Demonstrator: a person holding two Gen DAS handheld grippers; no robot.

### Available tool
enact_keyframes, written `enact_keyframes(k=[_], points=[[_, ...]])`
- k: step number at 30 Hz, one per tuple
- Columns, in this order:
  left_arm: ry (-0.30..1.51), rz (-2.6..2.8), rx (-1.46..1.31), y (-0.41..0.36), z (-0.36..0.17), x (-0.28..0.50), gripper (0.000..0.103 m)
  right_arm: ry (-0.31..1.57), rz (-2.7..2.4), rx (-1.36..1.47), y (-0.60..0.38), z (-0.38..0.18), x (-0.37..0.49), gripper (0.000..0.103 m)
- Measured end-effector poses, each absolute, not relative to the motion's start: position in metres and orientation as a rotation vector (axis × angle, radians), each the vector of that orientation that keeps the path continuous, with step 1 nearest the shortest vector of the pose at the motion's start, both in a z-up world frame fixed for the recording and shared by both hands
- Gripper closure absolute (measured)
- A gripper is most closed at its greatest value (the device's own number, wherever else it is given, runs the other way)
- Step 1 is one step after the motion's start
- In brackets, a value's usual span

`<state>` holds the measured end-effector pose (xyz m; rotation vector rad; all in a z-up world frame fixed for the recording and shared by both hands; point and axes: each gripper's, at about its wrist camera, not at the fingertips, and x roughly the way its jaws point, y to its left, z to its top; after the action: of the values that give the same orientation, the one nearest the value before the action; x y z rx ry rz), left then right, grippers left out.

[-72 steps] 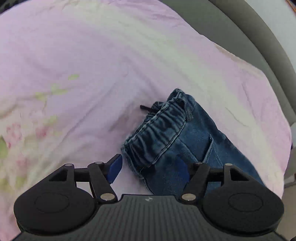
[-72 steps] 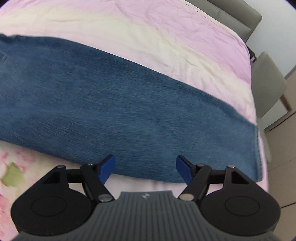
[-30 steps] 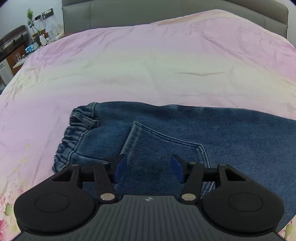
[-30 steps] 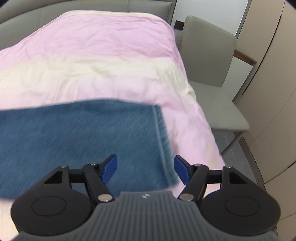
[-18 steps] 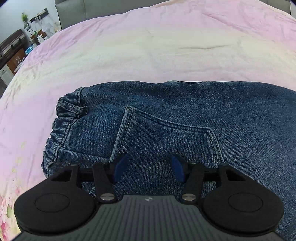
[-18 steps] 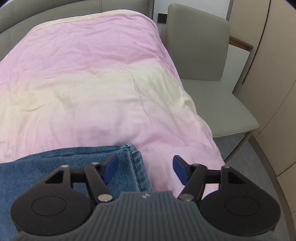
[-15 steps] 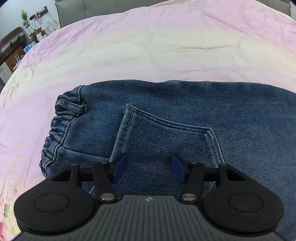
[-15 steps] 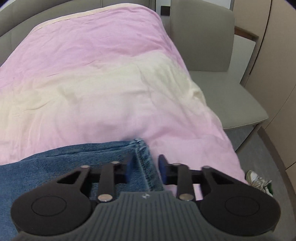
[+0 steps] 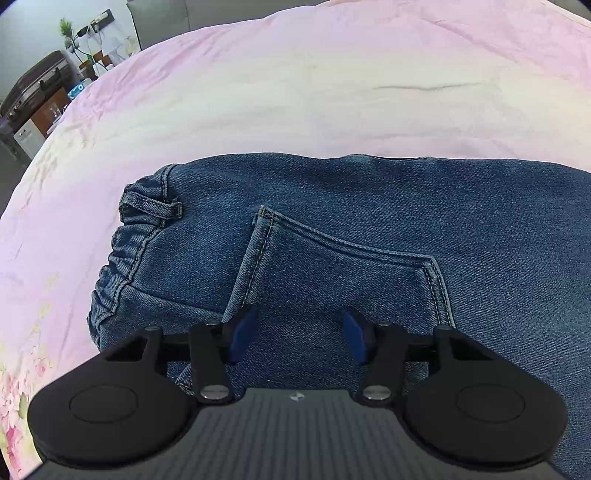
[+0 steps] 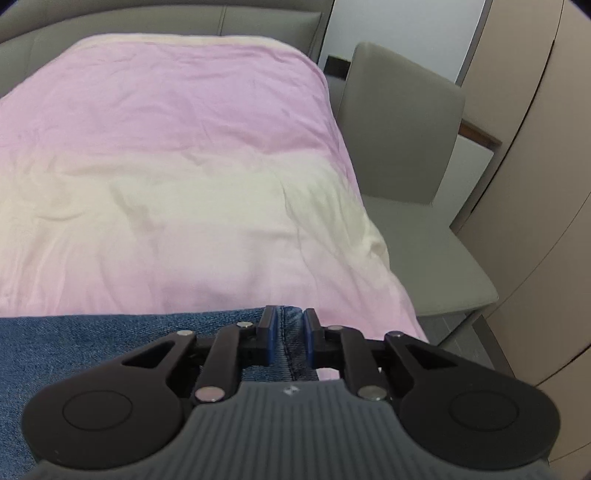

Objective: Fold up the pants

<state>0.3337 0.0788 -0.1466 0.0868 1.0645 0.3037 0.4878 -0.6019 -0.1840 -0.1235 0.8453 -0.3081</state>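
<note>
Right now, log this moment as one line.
right gripper: shut on jeans hem | left gripper: open over back pocket | bedsheet

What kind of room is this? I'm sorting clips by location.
Most likely a bedroom: the jeans lie on a bed with a pink bedspread, a padded grey headboard stands behind it, and a grey chair sits beside it.

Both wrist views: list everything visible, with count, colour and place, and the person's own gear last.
jeans: one, blue denim, flat on the bed, back pocket up
bedspread: one, pink and cream, covering the bed
headboard: one, grey, at the far end of the bed
chair: one, grey-beige, beside the bed
suitcase: one, dark, far corner of the room
left gripper: black, blue fingers open over the pocket
right gripper: black, fingers shut on the jeans hem
</note>
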Motion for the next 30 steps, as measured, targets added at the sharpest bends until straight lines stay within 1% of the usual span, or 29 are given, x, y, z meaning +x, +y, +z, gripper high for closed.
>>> enact_keyframes(k=[1, 2, 3, 4, 5, 10, 16, 20, 24, 25, 27, 28, 30], points=[[1.064, 0.304, 0.083, 0.079, -0.146, 0.334, 0.040, 0.844, -0.317, -0.125, -0.603, -0.187, 0.487, 0.089], [1.061, 0.302, 0.079, 0.080, -0.146, 0.334, 0.040, 0.833, -0.319, -0.121, -0.605, -0.186, 0.484, 0.077], [1.058, 0.299, 0.077, 0.082, -0.146, 0.333, 0.040, 0.827, -0.327, -0.112, -0.609, -0.183, 0.481, 0.072], [1.054, 0.296, 0.077, 0.082, -0.146, 0.334, 0.040, 0.824, -0.331, -0.104, -0.613, -0.178, 0.477, 0.064], [1.046, 0.292, 0.077, 0.081, -0.146, 0.331, 0.040, 0.818, -0.328, -0.097, -0.617, -0.173, 0.471, 0.062], [0.967, 0.277, 0.044, 0.083, -0.143, 0.313, 0.040, 0.837, -0.313, -0.025, -0.631, -0.153, 0.426, 0.061], [0.913, 0.157, -0.052, 0.070, -0.122, 0.275, 0.040, 0.871, -0.307, 0.129, -0.640, -0.158, 0.363, 0.060], [0.912, 0.077, -0.063, 0.055, -0.106, 0.245, 0.040, 0.870, -0.311, 0.230, -0.645, -0.170, 0.335, 0.061], [0.919, 0.035, -0.123, 0.046, -0.099, 0.214, 0.040, 0.859, -0.328, 0.354, -0.657, -0.183, 0.327, 0.061], [0.927, 0.035, -0.144, 0.046, -0.099, 0.207, 0.040, 0.852, -0.333, 0.390, -0.659, -0.186, 0.327, 0.063], [0.933, 0.033, -0.190, 0.044, -0.100, 0.194, 0.040, 0.850, -0.329, 0.437, -0.662, -0.191, 0.333, 0.071], [0.943, 0.024, -0.203, 0.044, -0.102, 0.190, 0.040, 0.863, -0.330, 0.434, -0.662, -0.194, 0.338, 0.082], [0.954, 0.008, -0.210, 0.040, -0.104, 0.181, 0.040, 0.875, -0.347, 0.373, -0.654, -0.193, 0.346, 0.092]])
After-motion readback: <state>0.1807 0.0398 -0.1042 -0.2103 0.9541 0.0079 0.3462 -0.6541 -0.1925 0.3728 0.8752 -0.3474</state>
